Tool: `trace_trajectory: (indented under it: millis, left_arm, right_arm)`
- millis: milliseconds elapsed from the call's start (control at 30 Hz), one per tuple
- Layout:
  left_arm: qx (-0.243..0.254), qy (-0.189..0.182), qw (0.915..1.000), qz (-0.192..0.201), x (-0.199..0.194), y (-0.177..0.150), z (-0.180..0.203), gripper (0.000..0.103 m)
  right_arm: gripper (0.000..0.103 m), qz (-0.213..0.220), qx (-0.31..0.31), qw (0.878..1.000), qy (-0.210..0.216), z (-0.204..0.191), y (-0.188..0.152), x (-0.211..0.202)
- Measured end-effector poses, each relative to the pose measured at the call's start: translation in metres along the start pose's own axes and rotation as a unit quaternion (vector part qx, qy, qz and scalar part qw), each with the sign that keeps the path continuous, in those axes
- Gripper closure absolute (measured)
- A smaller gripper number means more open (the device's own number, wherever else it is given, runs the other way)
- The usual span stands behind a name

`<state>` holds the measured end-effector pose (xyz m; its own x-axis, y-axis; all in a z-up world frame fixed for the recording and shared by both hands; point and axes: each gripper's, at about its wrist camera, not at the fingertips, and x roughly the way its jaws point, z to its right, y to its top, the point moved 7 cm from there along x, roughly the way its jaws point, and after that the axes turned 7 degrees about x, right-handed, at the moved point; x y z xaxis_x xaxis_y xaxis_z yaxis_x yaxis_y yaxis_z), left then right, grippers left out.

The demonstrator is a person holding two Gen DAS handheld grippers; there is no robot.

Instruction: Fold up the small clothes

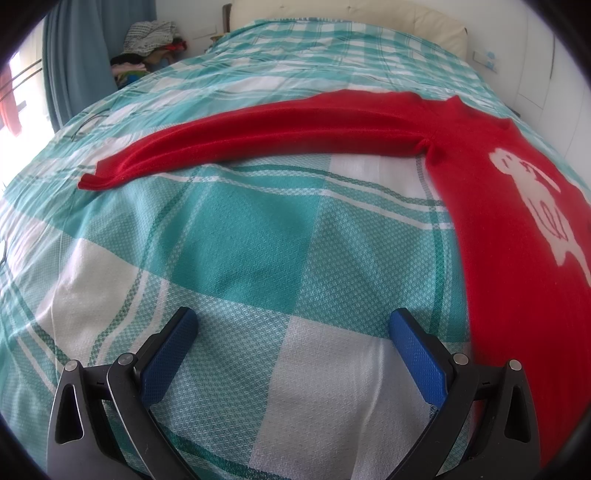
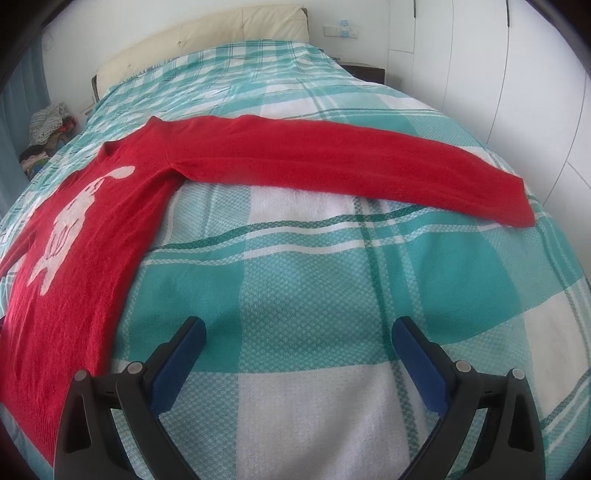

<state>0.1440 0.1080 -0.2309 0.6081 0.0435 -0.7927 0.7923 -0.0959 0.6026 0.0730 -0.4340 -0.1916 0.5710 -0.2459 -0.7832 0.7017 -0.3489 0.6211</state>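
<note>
A red sweater with a white animal figure lies flat on the bed, sleeves spread out. In the left wrist view its body (image 1: 509,236) is at the right and one sleeve (image 1: 236,136) stretches left. In the right wrist view its body (image 2: 77,236) is at the left and the other sleeve (image 2: 351,162) stretches right. My left gripper (image 1: 293,325) is open and empty over bare bedspread, left of the sweater's body. My right gripper (image 2: 299,332) is open and empty over bedspread, right of the body.
The bed carries a teal and white checked bedspread (image 1: 236,243), also in the right wrist view (image 2: 317,280). A cream headboard (image 2: 207,26) stands at the far end. A pile of clothes (image 1: 147,40) sits beside the bed by a blue curtain (image 1: 74,55). White wardrobe doors (image 2: 517,74) line the right side.
</note>
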Motion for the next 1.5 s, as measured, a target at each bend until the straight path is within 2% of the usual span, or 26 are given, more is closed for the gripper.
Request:
trace_trajectory:
  millis: [100, 200, 700, 867, 933, 1000, 1033, 1067, 1100, 1167, 1200, 1267, 1300, 1367, 1400, 1433, 1500]
  left_arm:
    - [0.000, 0.000, 1.0000, -0.001, 0.000, 0.000, 0.000, 0.000]
    - [0.002, 0.002, 1.0000, -0.001, -0.001, -0.001, 0.001, 0.000]
    - [0.001, 0.001, 1.0000, -0.001, 0.000, -0.001, 0.001, 0.000]
    - [0.001, 0.002, 1.0000, -0.001, 0.000, -0.001, 0.001, 0.000]
    - [0.002, 0.002, 1.0000, -0.002, 0.000, -0.001, 0.001, 0.000]
    - [0.001, 0.001, 1.0000, -0.002, 0.000, -0.001, 0.001, 0.000]
    - [0.001, 0.001, 1.0000, -0.002, 0.000, -0.001, 0.001, 0.000]
    - [0.001, 0.001, 1.0000, -0.002, -0.001, -0.001, 0.001, 0.000]
    - [0.002, 0.002, 1.0000, -0.001, 0.000, -0.001, 0.001, 0.000]
    - [0.001, 0.002, 1.0000, -0.002, 0.000, -0.001, 0.001, 0.000]
    - [0.001, 0.002, 1.0000, -0.002, -0.001, -0.001, 0.001, 0.000]
    - [0.002, 0.002, 1.0000, -0.002, -0.001, -0.001, 0.001, 0.000]
    - [0.002, 0.002, 1.0000, -0.002, 0.000, -0.001, 0.001, 0.000]
    - [0.002, 0.002, 1.0000, -0.002, 0.000, -0.001, 0.001, 0.000]
    - [0.002, 0.002, 1.0000, -0.002, 0.000, -0.001, 0.001, 0.000]
    - [0.002, 0.002, 1.0000, -0.002, 0.000, -0.001, 0.001, 0.000]
    - [0.001, 0.002, 1.0000, -0.002, 0.000, 0.000, 0.001, 0.000]
  right_arm:
    - [0.004, 0.005, 0.000, 0.998, -0.060, 0.017, 0.016, -0.013]
    - [0.004, 0.004, -0.005, 0.996, -0.087, 0.031, 0.024, -0.018]
    - [0.004, -0.009, -0.013, 0.992, -0.123, 0.058, 0.024, -0.017]
    - [0.004, -0.012, -0.021, 0.993, -0.119, 0.056, 0.024, -0.013]
    - [0.004, -0.009, -0.020, 0.994, -0.104, 0.055, 0.029, -0.012]
    - [0.004, -0.003, 0.018, 0.999, -0.049, 0.064, 0.041, -0.014]
    - [0.005, 0.003, 0.062, 0.998, 0.000, 0.075, 0.049, -0.015]
    - [0.006, 0.010, 0.118, 0.991, 0.058, 0.089, 0.056, -0.015]
    - [0.006, 0.014, 0.181, 0.977, 0.110, 0.107, 0.061, -0.013]
    - [0.015, 0.012, 0.304, 0.934, 0.186, 0.143, 0.063, 0.000]
    - [0.018, 0.011, 0.350, 0.914, 0.208, 0.158, 0.062, 0.008]
    - [0.025, 0.015, 0.407, 0.882, 0.235, 0.178, 0.059, 0.025]
    - [0.027, 0.023, 0.426, 0.871, 0.244, 0.185, 0.058, 0.032]
    - [0.041, 0.037, 0.466, 0.848, 0.250, 0.198, 0.056, 0.044]
    - [0.043, 0.044, 0.482, 0.837, 0.257, 0.202, 0.055, 0.049]
    - [0.045, 0.053, 0.491, 0.829, 0.261, 0.204, 0.056, 0.051]
    - [0.050, 0.063, 0.490, 0.831, 0.256, 0.204, 0.059, 0.055]
